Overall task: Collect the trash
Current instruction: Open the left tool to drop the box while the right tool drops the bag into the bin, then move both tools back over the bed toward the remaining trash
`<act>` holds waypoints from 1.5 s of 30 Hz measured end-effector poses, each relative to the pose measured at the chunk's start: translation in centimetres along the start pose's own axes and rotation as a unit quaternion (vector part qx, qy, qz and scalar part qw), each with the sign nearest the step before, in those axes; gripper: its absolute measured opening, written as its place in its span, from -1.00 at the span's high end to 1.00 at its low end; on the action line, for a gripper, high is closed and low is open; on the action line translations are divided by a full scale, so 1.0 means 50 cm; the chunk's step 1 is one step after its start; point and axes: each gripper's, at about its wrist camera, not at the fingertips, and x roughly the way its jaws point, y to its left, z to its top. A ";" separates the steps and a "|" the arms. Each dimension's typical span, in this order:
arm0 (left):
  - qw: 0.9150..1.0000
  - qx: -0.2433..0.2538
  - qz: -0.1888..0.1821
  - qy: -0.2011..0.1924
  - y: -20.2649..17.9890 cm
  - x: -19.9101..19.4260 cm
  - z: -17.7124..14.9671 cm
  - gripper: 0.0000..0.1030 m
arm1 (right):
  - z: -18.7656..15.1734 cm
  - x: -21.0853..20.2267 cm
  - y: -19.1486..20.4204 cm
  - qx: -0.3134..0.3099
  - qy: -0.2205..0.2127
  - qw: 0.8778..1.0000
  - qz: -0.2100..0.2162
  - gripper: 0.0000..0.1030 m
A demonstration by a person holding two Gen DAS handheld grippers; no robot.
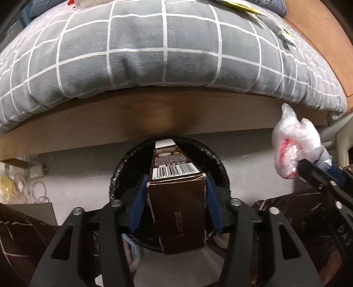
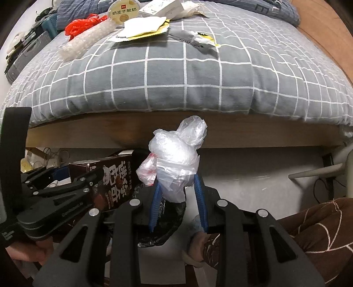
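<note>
A brown carton with a barcode hangs nose-down over the black-lined round bin. It sits between the blue fingers of my left gripper, whose jaws stand slightly wider than the carton and do not press it. In the right wrist view the same carton and left gripper show at the left, above the bin. My right gripper is shut on a knotted clear plastic bag with a bit of red print. That bag shows at the right in the left wrist view.
A bed with a grey checked cover and wooden frame rises just behind the bin. On it lie a red net, bubble wrap, a yoghurt lid, papers and a wrapper. Cables lie under the bed.
</note>
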 end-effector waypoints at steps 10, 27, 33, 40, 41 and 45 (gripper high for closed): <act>1.000 -0.003 0.018 -0.019 0.017 0.015 -0.006 -0.87 | 0.003 0.038 0.027 -0.004 0.012 1.000 0.028 0.45; 0.994 -0.083 0.066 -0.034 0.170 -0.039 -0.051 -0.89 | 0.013 0.116 0.164 -0.055 0.061 0.994 0.068 0.45; 0.990 -0.104 0.086 -0.037 0.216 -0.054 -0.071 -0.89 | 0.001 0.136 0.208 -0.069 0.073 0.993 0.059 0.45; 0.988 -0.125 0.088 -0.029 0.266 -0.048 -0.090 -0.89 | -0.008 0.153 0.243 -0.091 0.086 0.991 0.051 0.38; 0.988 -0.126 0.090 -0.028 0.268 -0.048 -0.090 -0.89 | -0.008 0.156 0.246 -0.093 0.088 0.991 0.047 0.34; 0.988 -0.124 0.091 -0.029 0.271 -0.046 -0.088 -0.89 | -0.002 0.150 0.249 -0.097 0.071 0.992 0.028 -0.12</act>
